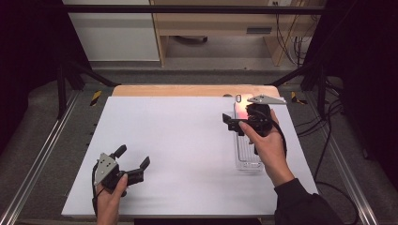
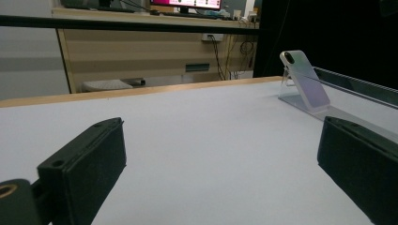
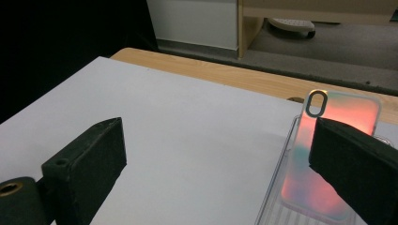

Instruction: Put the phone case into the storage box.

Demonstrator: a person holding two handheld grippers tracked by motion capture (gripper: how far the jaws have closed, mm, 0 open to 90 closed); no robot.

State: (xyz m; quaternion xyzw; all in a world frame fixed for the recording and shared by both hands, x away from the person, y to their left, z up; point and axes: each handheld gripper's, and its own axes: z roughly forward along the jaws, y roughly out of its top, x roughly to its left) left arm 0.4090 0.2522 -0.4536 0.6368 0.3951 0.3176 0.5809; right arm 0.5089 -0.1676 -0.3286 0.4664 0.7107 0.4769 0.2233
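Nothing legible anywhere — the far monitor [image 2: 186,3] shows colour, but no readable writing.

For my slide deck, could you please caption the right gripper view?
Open right tool hovers above an iridescent phone case propped on a clear stand on the white table.

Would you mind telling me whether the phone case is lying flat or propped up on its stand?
Propped up. The phone case leans tilted against the clear stand, its camera cutout end raised above the white table.
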